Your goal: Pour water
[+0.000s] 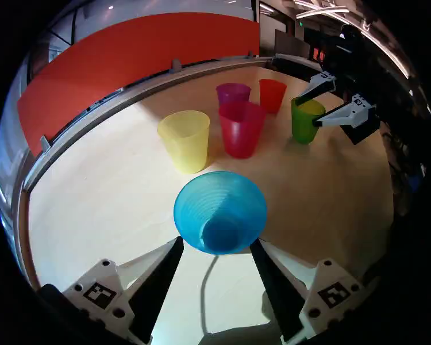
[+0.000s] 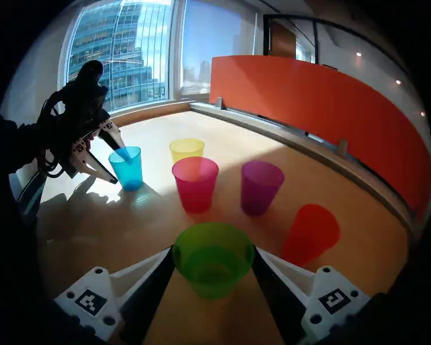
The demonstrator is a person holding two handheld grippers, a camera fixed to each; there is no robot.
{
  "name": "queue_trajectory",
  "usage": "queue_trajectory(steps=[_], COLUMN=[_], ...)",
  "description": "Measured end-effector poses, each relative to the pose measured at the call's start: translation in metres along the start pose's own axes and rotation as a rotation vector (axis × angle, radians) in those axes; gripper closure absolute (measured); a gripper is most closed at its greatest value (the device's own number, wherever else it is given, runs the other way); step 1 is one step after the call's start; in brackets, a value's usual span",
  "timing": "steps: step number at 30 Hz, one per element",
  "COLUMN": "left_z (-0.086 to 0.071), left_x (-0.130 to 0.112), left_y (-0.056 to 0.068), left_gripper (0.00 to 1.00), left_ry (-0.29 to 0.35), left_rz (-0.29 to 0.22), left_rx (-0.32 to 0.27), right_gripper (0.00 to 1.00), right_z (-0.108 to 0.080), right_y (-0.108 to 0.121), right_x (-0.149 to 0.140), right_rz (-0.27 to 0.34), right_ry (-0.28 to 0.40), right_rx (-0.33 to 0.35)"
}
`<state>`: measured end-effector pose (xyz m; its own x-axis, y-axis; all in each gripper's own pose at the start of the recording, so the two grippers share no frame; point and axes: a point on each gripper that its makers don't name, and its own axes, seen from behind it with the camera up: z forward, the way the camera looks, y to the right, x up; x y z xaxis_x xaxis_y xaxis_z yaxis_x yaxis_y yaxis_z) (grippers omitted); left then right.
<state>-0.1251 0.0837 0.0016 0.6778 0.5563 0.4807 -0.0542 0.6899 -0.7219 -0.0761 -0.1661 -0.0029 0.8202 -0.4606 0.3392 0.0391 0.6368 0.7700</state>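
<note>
Left hand-held gripper [image 1: 216, 244]: both fingers closed against the sides of the blue cup [image 1: 220, 213]. The cup's mouth tips toward the camera in the left gripper view. Its inside looks darker at the bottom; cannot tell if that is water.

Right hand-held gripper [image 2: 214, 253]: both fingers pressed on the green cup [image 2: 213, 264], one on each side, mouth upward. Cannot tell the contents. In the left gripper view the same cup sits at the far right, clamped between the white fingers.

Cannot tell whether either held cup rests on the table [image 1: 100, 190] or is just above it.

Four other cups stand free on the light wood table, between the two held ones:
- yellow cup [image 1: 184, 141] and pink cup [image 1: 241, 129], side by side with a narrow gap, just beyond the blue cup
- purple cup [image 1: 233, 93], close behind the pink one
- orange cup [image 1: 272, 95], just beside the purple one and near the green cup

An orange partition [image 1: 141, 52] runs along the table's far edge. Windows [image 2: 123, 52] show in the right gripper view, with tall buildings outside.
</note>
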Motion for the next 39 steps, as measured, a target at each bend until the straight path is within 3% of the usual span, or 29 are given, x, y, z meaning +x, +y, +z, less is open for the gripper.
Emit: queue_trajectory(steps=[17, 26, 30, 39], left_z=[-0.014, -0.02, -0.023, -0.035], left_x=[-0.022, -0.018, -0.016, -0.015], left_y=[0.003, 0.007, 0.008, 0.007], left_gripper=[0.15, 0.15, 0.15, 0.15], left_ry=[-0.015, -0.005, -0.001, 0.019], left_rz=[-0.03, -0.023, -0.02, -0.035], left_rx=[0.016, 0.025, 0.03, 0.055], right_gripper=[0.07, 0.05, 0.0, 0.0], right_z=[-0.003, -0.005, -0.006, -0.015], right_y=[0.0, 0.002, 0.002, 0.003], right_x=[-0.008, -0.01, -0.01, -0.013], right_rz=[0.017, 0.04, 0.037, 0.049], right_ry=[0.01, 0.025, 0.024, 0.031], right_rx=[-0.016, -0.026, -0.036, -0.059])
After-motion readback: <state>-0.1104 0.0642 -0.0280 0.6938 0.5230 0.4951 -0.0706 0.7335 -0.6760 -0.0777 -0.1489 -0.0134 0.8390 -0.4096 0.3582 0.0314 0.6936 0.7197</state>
